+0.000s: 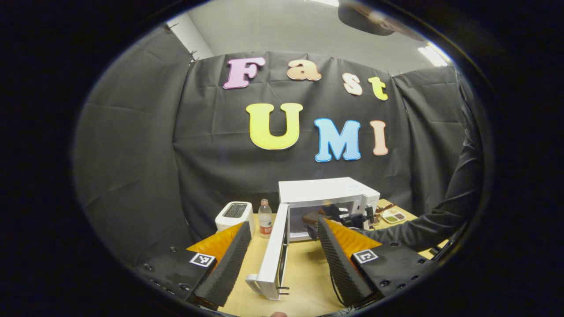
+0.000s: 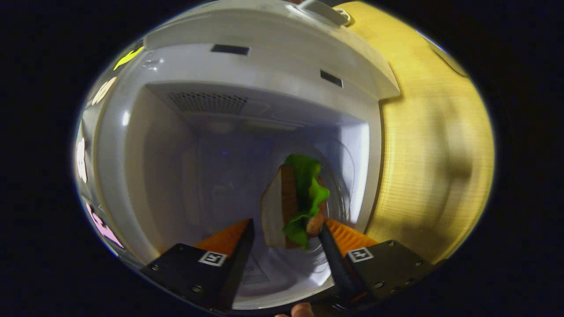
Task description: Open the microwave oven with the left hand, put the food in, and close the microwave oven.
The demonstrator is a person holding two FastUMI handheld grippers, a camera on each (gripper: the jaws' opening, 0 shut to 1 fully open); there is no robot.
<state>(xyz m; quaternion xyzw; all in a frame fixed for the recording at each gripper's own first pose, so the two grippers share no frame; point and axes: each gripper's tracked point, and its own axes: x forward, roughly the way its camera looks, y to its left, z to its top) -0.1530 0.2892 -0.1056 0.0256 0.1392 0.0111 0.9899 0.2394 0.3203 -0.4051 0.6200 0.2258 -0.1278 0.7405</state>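
Both tongs stood apart: the left tongs [image 1: 282, 246] flanked the microwave door [image 1: 274, 255]. The right tongs [image 2: 286, 240] were spread inside the microwave [image 2: 132, 176], the sandwich [image 2: 295, 198] between their tips.

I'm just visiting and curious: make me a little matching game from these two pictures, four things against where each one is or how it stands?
Things:
1. microwave door
2. sandwich
3. water bottle
4. toaster

Places or states:
a. standing between the toaster and the microwave
b. swung wide open
c. farthest left on the table
d. inside the microwave, at the right claw's fingers

Pairs: 1-b, 2-d, 3-a, 4-c
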